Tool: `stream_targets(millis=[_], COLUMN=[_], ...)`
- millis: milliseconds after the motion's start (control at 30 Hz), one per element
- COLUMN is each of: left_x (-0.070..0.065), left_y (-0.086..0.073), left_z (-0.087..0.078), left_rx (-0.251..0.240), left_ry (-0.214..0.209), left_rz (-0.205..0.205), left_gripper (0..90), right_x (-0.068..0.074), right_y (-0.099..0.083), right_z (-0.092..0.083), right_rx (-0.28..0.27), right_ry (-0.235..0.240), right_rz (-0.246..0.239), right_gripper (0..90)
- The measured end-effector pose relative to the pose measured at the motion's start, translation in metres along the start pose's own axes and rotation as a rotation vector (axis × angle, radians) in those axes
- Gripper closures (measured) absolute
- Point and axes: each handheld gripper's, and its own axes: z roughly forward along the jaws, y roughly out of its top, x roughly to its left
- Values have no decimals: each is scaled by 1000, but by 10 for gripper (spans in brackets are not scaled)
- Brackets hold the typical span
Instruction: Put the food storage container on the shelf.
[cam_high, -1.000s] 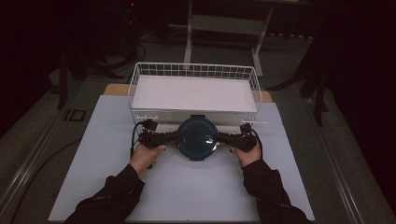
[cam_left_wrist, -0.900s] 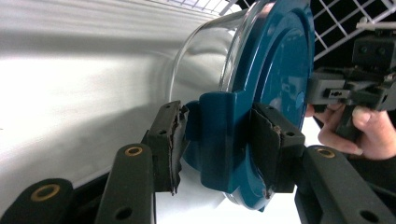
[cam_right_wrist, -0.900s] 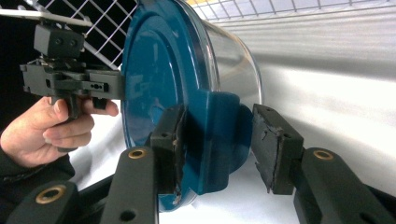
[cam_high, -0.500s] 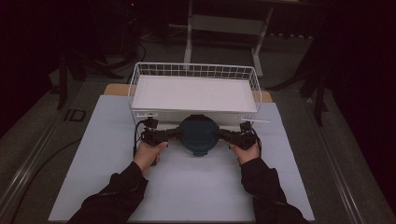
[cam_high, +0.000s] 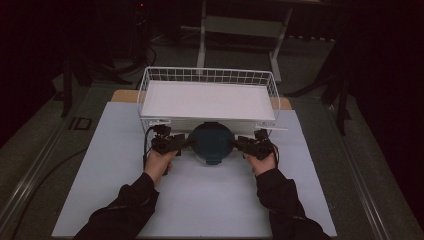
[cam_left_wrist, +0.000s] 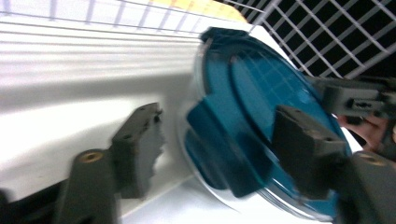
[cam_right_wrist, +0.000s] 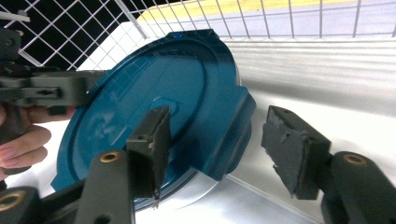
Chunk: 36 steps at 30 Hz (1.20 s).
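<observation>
A: Start at the fingers. The left gripper (cam_left_wrist: 219, 154) has its fingers (cam_left_wrist: 137, 147) spread, one on each side of a tab on the teal lid (cam_left_wrist: 261, 135), and I see daylight at the pads. They have just been opening.

B: Same on the right gripper (cam_right_wrist: 219, 149). Its fingers (cam_right_wrist: 292, 154) stand apart around the opposite tab, not pinching it, and they too have just been opening.

A: So nothing grips the lid. It sits on a clear round container (cam_high: 212, 159) at the middle of the table (cam_high: 210, 200), touching or nearly touching the front wall of the white wire basket (cam_high: 207, 75) that stands at the far edge.

B: It looks tilted towards the basket, so I can't tell whether it is seated all round.

A: That is my worry. If one side is not pressed home, the lid could pop loose once both hands (cam_high: 159, 162) back away.

B: And a finger catching a tab on the way out could drag the container sideways or tip it against the wire.
</observation>
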Motion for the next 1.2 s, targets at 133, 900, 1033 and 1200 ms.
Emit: stream_targets(millis=[133, 900, 1033, 1200], left_x=[-9, -57, -60, -64], left_y=[0, -31, -40, -51], left_z=[-7, -55, -61, -67], left_rx=[9, 49, 49, 52], left_ry=[-2, -53, -53, -44], left_rz=[32, 290, 308, 343], left_gripper=[194, 12, 12, 12], right_x=[8, 69, 79, 84], right_y=[0, -29, -39, -48], right_z=[-5, -29, -24, -12], right_rx=[-2, 41, 70, 126], right_ry=[1, 113, 118, 124], right_rz=[-21, -113, -151, -175], right_gripper=[387, 546, 769, 900])
